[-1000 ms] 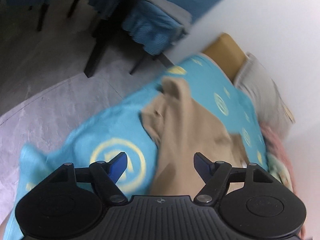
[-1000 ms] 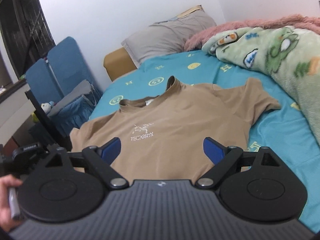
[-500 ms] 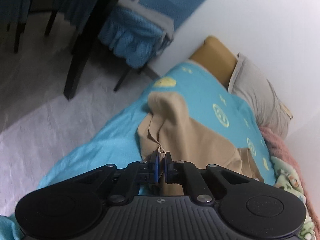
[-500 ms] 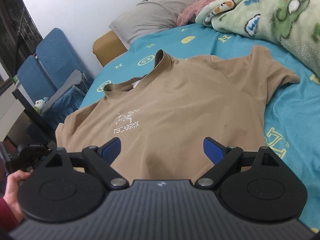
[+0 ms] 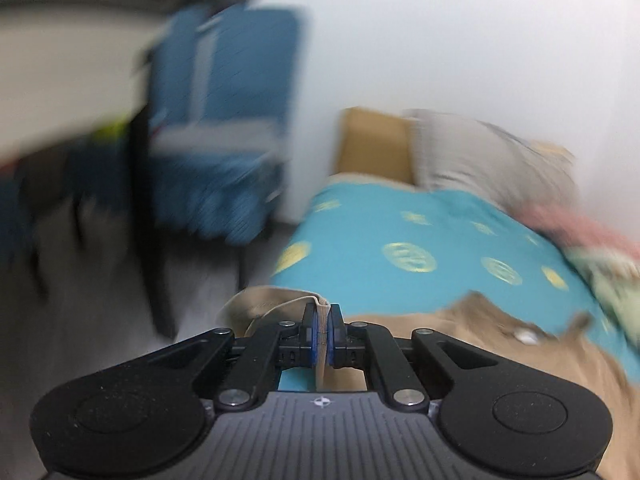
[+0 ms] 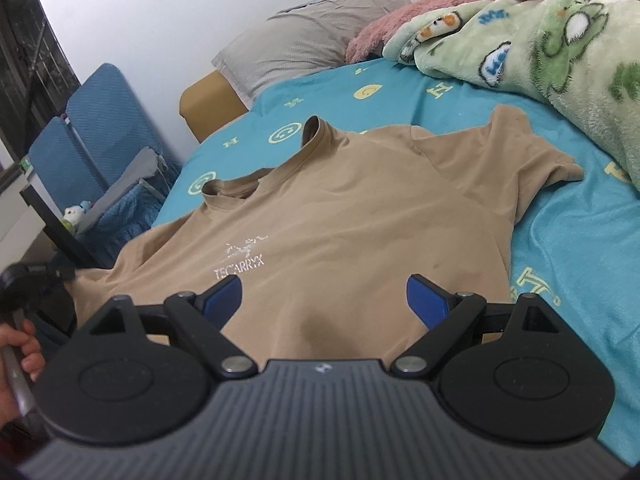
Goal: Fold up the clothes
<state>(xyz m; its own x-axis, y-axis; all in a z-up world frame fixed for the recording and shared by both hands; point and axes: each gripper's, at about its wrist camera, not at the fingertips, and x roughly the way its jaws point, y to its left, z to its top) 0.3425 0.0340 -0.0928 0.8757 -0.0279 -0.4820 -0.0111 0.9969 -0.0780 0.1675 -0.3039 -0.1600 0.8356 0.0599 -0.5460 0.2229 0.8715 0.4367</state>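
Sleeve pinched, other claw waiting

My left gripper (image 5: 321,330) clamps the tan cotton T-shirt (image 6: 320,216); my right gripper (image 6: 322,294) hangs spread over its hem, collar pointing away.

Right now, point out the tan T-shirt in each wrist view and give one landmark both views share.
Left wrist view: the tan T-shirt lies low and right of centre on the bed, an edge pinched in the left gripper.
Right wrist view: it fills the middle, spread flat, logo up, beyond the open right gripper.
Shared landmark: the grey pillow at the head of the bed.
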